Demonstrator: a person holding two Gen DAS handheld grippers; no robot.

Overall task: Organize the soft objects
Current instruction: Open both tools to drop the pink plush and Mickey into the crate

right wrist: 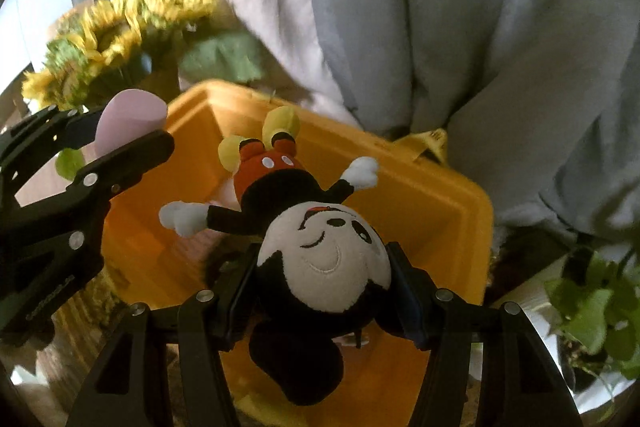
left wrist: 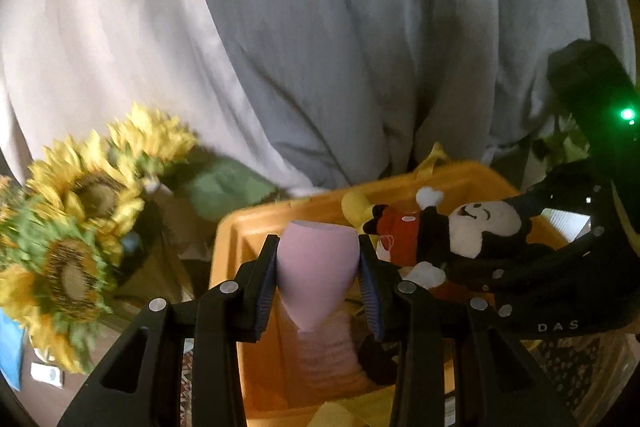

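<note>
Pale pink sponge point(left wrist: 316, 267), black-white-red mouse plush point(right wrist: 316, 259), orange-yellow bin point(right wrist: 440, 203), yellow sunflowers point(left wrist: 80, 211)

Left tongs point(left wrist: 318, 261) pinch pink sponge point(left wrist: 316, 267) above orange bin point(left wrist: 232, 239).

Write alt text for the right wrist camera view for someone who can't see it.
The right gripper clamps a Mickey Mouse plush by its head above an open yellow bin. At left, the left gripper holds a pink sponge over the bin's edge, with sunflowers and grey curtains behind.
</note>
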